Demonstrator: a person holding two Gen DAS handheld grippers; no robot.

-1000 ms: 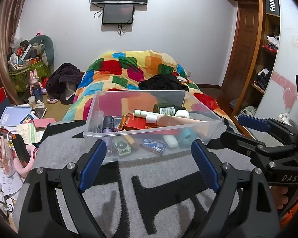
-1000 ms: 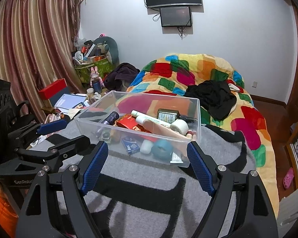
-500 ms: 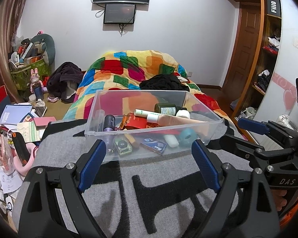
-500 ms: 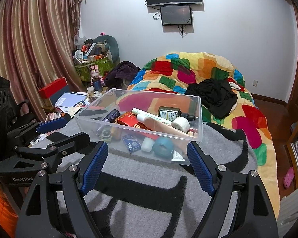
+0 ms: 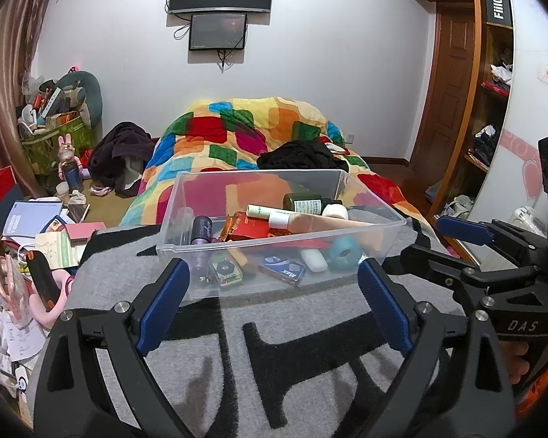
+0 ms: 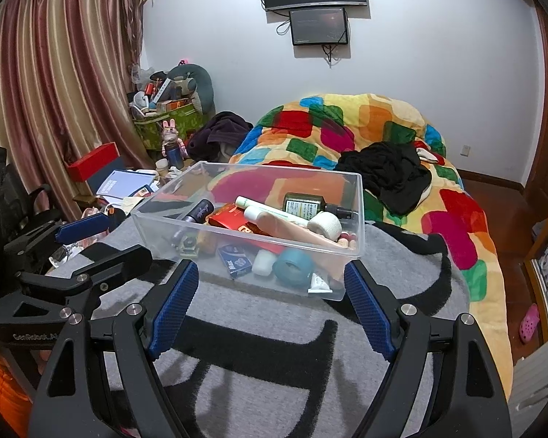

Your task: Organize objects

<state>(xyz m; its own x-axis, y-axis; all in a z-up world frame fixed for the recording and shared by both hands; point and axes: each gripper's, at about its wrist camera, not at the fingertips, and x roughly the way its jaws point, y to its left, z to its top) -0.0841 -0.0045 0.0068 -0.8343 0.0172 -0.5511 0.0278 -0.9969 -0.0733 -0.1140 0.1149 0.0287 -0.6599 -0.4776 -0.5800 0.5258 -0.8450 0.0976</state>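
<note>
A clear plastic bin sits on a grey blanket with black shapes. Inside lie a purple bottle, a red box, a dark green bottle, a peach tube, a teal tape roll and a blue box. My left gripper hovers just short of the bin's near wall, its jaws opening with nothing between them. My right gripper faces the same bin from the right, open and empty. Each gripper shows at the edge of the other's view.
A colourful patchwork quilt with a black garment covers the bed behind the bin. Books, papers and boxes crowd the left side. A wooden wardrobe stands at the right, with two screens on the wall.
The left gripper's blue pads have spread a little wider apart. The bin, its contents and the right gripper look the same.
</note>
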